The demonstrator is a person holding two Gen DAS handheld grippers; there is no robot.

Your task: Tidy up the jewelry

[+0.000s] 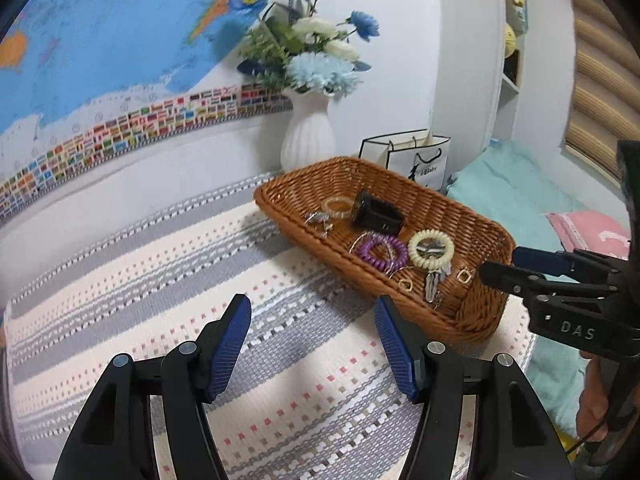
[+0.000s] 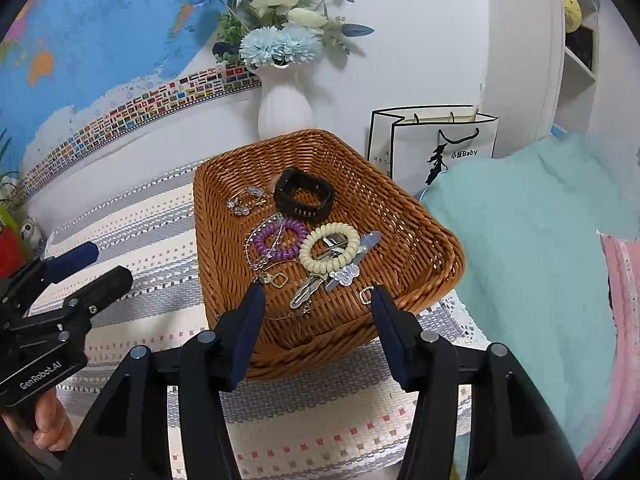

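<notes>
A brown wicker basket (image 2: 420, 236) sits on the striped cloth and also shows in the left wrist view (image 1: 472, 320). It holds a black watch band (image 2: 304, 196), a purple coil tie (image 2: 280, 240), a cream coil tie (image 2: 330, 252), silver hair clips (image 2: 308, 290), a bead bracelet (image 2: 246, 198) and small gold earrings (image 2: 366, 294). My right gripper (image 2: 318, 300) is open and empty, hovering over the basket's near edge. My left gripper (image 1: 312, 308) is open and empty over the cloth, left of the basket.
A white vase with blue and white flowers (image 2: 285, 108) stands behind the basket. A white paper bag (image 2: 436, 144) stands at the back right. A teal blanket (image 2: 532, 248) and a pink cloth (image 2: 624, 300) lie to the right. A world map covers the wall.
</notes>
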